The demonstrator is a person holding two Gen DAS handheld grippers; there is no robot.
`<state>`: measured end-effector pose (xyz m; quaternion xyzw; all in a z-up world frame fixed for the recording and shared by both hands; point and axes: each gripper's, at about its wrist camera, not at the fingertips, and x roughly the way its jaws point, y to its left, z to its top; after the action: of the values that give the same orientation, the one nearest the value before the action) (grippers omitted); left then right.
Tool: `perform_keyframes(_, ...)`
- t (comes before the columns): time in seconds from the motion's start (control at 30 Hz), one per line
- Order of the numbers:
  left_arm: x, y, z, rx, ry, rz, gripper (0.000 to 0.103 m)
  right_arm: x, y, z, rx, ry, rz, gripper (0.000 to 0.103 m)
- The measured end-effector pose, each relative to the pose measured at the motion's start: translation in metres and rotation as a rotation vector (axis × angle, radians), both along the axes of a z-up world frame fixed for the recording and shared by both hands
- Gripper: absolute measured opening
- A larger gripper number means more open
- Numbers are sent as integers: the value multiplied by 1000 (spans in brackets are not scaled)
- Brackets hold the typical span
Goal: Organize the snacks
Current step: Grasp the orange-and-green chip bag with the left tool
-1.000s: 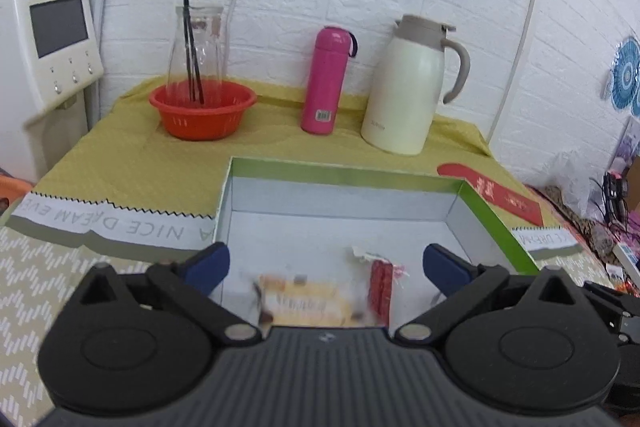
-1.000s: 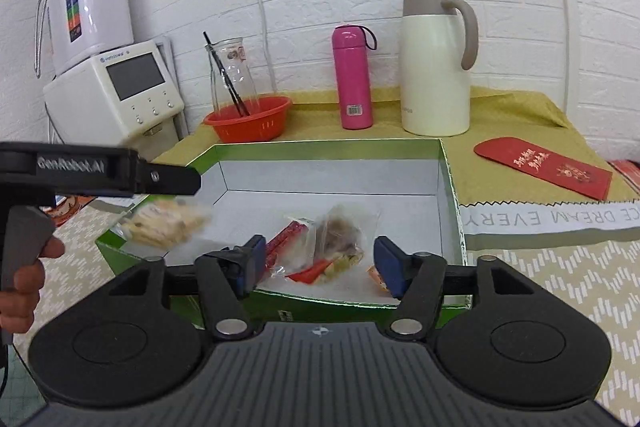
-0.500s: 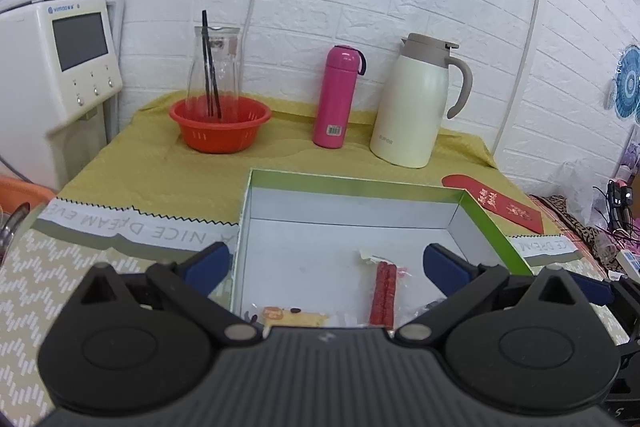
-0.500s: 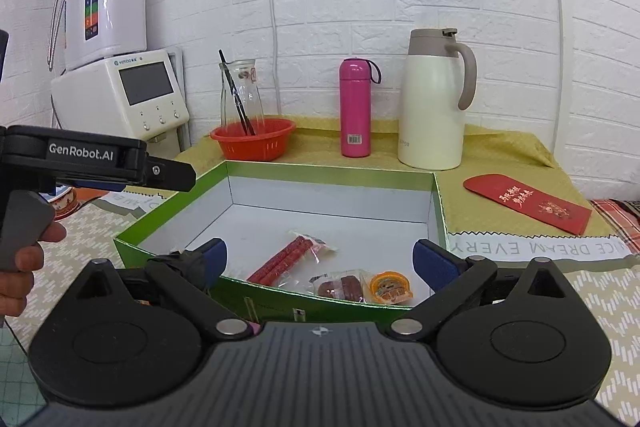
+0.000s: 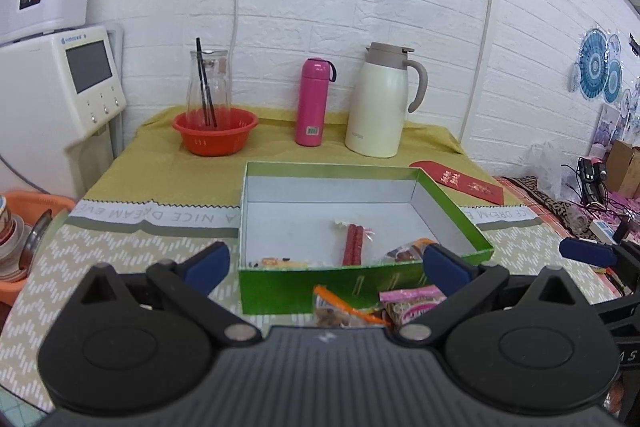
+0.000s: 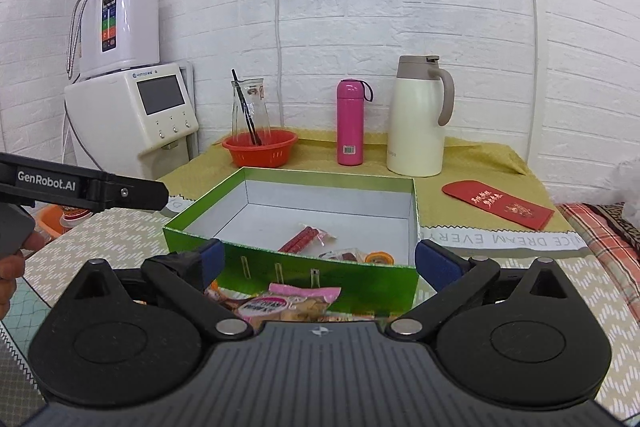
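Observation:
A green box [image 5: 280, 287] with a white inside holds red sausage sticks [image 5: 354, 245], a yellow cracker packet [image 5: 276, 262] and a brown snack [image 5: 404, 253]. On the table before its near wall lie a pink packet [image 5: 412, 301] and an orange-striped packet [image 5: 340, 309]. My left gripper [image 5: 326, 267] is open and holds nothing, just short of that wall. In the right wrist view the box [image 6: 280, 267] shows the sticks [image 6: 304, 239] and an orange round snack [image 6: 378, 259]. My right gripper [image 6: 322, 263] hangs open above the pink packet [image 6: 288, 301].
At the back stand a red basket [image 5: 216, 131] with a glass carafe, a pink bottle [image 5: 312, 103] and a cream jug [image 5: 380, 103]. A red envelope [image 5: 460, 183] lies right of the box. A white dispenser [image 5: 52, 87] and an orange basin of dishes [image 5: 24, 227] are on the left.
Both grippers drew back from inside the box to just before its near wall. The left one let the cracker packet fall into the box. The right one opened wider.

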<state>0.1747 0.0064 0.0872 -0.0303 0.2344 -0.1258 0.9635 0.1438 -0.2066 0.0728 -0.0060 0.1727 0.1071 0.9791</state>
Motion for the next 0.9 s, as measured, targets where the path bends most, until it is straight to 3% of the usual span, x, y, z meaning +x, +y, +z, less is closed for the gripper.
perform_keyframes(0.2, -48, 10, -20, -11, 60, -18, 103, -44, 0, -12, -4, 22, 55, 103)
perform_keyframes(0.37, -77, 20, -49, -43, 128, -46, 103, -79, 8, -35, -64, 53, 121, 103)
perform_keyframes(0.5, -91, 26, -73, -14, 191, -56, 103, -94, 18, -52, -121, 81, 152, 103)
perform_keyframes(0.67, -102, 44, -86, -9, 233, -33, 103, -90, 40, -62, -141, 86, 218, 103)
perform_keyframes(0.9, -108, 66, -86, -40, 228, 0, 103, -51, 73, -69, -29, 135, 252, 103)
